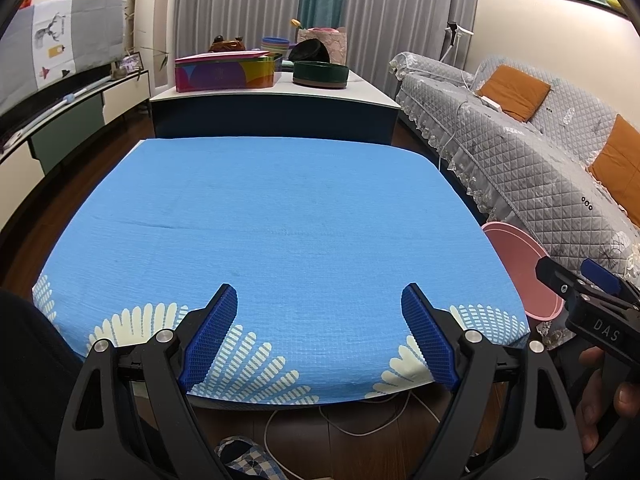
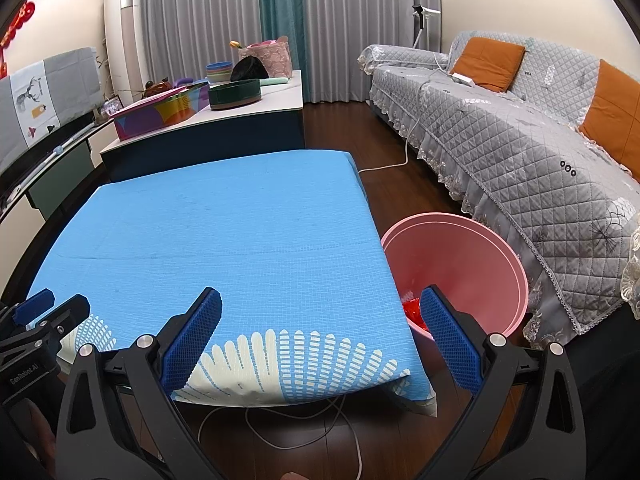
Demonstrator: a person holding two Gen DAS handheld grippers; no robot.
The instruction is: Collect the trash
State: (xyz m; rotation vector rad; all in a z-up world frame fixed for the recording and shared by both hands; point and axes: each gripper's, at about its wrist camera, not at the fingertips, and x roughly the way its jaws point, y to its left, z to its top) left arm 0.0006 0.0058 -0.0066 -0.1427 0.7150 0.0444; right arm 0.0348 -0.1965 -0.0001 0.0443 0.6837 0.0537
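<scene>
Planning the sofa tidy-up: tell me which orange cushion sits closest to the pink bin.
The orange cushion at the sofa's near end; the other cushion sits farther back, beyond the pink bin.

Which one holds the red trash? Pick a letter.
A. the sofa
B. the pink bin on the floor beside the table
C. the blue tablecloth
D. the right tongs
B: in the right wrist view, red crumpled trash lies inside the pink bin, while both the left tongs and the right tongs are open and empty.
</scene>
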